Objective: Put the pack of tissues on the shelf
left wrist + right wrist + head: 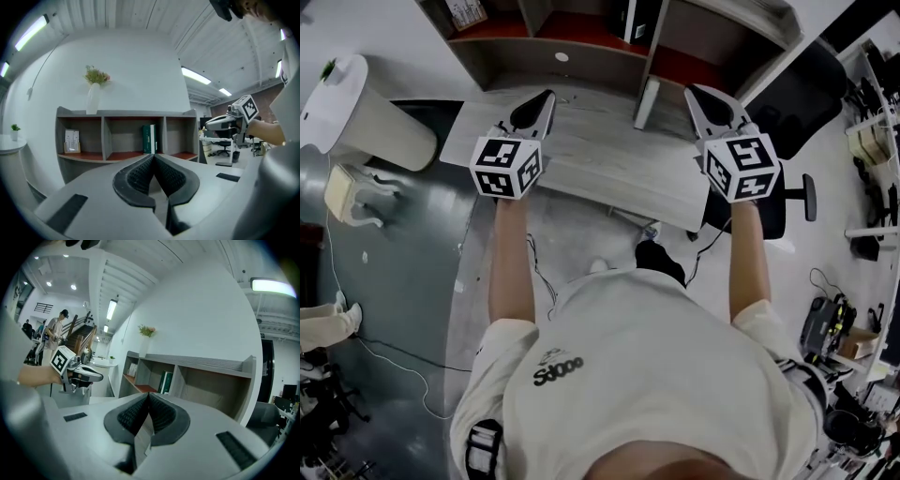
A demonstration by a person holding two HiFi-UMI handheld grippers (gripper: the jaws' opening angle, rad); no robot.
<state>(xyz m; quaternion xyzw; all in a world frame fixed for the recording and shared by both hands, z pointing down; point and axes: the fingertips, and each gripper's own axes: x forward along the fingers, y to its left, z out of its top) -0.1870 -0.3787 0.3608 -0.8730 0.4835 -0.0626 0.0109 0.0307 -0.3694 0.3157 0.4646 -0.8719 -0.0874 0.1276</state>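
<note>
1. Paper tissue pack: unseen in any view, neither between the jaws nor on the table (600, 164) beneath them.
2. Left gripper (153, 157) and right gripper (149, 395): jaws pressed together, empty.
3. Locate the pack first; the shelf (126, 114) stands straight ahead of both tips.

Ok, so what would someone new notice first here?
The two claws first: the left claw and right claw, both shut and empty, held side by side over the grey table. Beyond them stands the shelf, a green book in its middle compartment and a vase of flowers on top.
</note>
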